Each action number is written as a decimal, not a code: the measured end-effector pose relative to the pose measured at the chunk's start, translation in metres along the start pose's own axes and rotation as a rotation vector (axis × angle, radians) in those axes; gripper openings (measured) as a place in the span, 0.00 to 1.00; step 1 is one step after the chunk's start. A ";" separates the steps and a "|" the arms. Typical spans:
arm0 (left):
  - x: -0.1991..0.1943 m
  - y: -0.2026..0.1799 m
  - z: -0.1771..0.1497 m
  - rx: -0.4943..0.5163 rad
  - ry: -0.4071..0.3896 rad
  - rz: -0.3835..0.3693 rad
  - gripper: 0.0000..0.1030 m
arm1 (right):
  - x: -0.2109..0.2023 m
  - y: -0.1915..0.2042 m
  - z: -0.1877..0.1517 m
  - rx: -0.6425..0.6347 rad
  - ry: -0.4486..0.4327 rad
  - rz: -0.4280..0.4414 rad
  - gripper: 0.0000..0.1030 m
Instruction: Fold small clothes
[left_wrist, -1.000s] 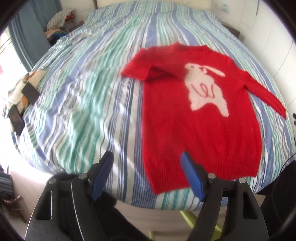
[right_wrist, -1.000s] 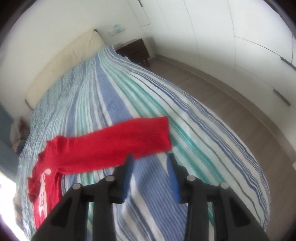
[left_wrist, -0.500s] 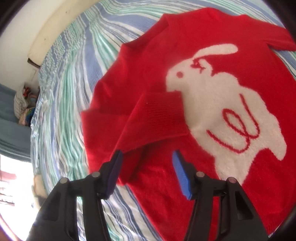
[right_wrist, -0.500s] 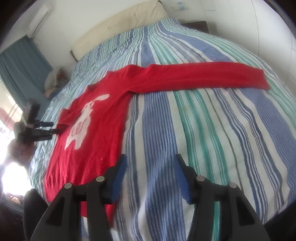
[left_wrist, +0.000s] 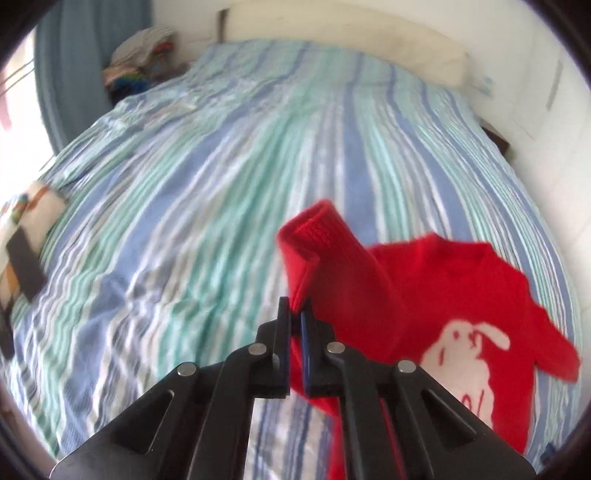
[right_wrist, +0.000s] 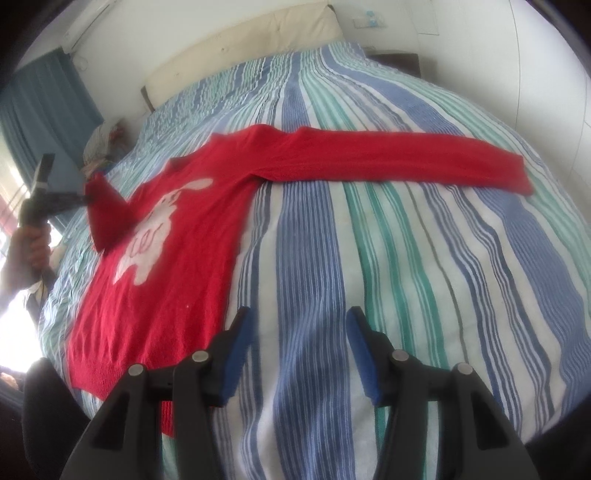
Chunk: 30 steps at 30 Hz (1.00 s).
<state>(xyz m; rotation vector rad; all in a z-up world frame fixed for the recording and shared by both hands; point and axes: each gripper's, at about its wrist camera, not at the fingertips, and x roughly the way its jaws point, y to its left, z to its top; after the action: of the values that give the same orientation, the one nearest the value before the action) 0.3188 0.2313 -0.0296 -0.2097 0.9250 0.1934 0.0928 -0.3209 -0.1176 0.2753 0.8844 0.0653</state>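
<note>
Our left claw (left_wrist: 295, 314) pinches the red sweater's (right_wrist: 177, 266) sleeve cuff (left_wrist: 314, 236) above the bed (right_wrist: 406, 295); our right claw (right_wrist: 299, 332) hangs open.

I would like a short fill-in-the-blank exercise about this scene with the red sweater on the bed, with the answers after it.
1. The left gripper is shut on the cuff of one ____ of the red sweater.
2. The white figure knitted on the sweater's front is a ____.
3. The right gripper is ____ and holds nothing.
4. The other sleeve lies stretched out flat on the ____ bedsheet.

Answers: sleeve; rabbit; open; striped
</note>
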 end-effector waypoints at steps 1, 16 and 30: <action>-0.001 0.036 0.003 -0.087 0.005 0.056 0.03 | 0.001 0.002 0.000 -0.007 0.001 0.001 0.50; 0.062 0.213 -0.082 -0.455 0.209 0.284 0.02 | 0.026 0.024 -0.012 -0.108 0.069 -0.022 0.50; 0.073 0.206 -0.091 -0.386 0.228 0.327 0.10 | 0.032 0.018 -0.014 -0.096 0.087 -0.049 0.50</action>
<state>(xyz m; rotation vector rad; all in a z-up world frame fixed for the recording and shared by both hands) 0.2390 0.4116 -0.1614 -0.4432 1.1414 0.6641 0.1036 -0.2954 -0.1455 0.1616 0.9712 0.0742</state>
